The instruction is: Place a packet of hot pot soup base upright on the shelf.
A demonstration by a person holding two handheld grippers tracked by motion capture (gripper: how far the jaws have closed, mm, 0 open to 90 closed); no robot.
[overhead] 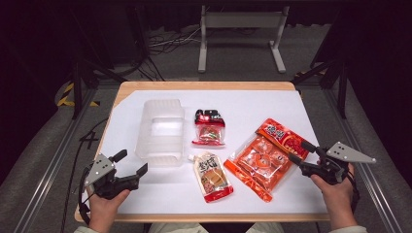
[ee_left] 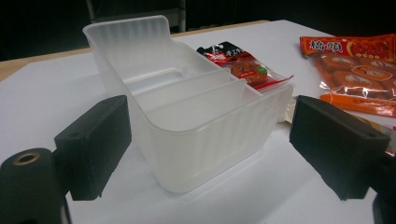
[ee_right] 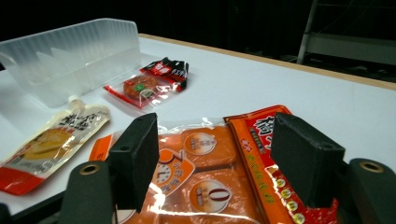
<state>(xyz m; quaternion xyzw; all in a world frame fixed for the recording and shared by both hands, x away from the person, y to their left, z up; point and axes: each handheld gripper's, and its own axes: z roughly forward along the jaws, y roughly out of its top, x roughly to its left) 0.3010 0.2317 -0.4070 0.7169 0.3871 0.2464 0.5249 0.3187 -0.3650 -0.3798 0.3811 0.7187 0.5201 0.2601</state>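
Snacks in a big flat orange plastic bag (overhead: 265, 162) lie on the white table top (overhead: 301, 111), on my right side. My right gripper (overhead: 302, 151) is at the bag's right edge, and its jaws are wide apart and hold nothing. In the right gripper view the orange bag (ee_right: 210, 172) sits just past my two black jaws, between them, but the pads do not press on it.

A clear frosted plastic box with dividers (overhead: 161, 131) stands on my left side of the table. My left gripper (overhead: 130, 162) is just beside the near left corner of this box. Its jaws are wide too and grip nothing. In the left gripper view the box (ee_left: 187, 116) stands between my jaws, and I cannot tell if a pad touches its wall.

A small white and red pouch with a spout (overhead: 213, 177) lies between the box and the orange bag, near my edge of the table. A small clear packet with a black and red top (overhead: 210, 127) lies behind the pouch, just right of the box.
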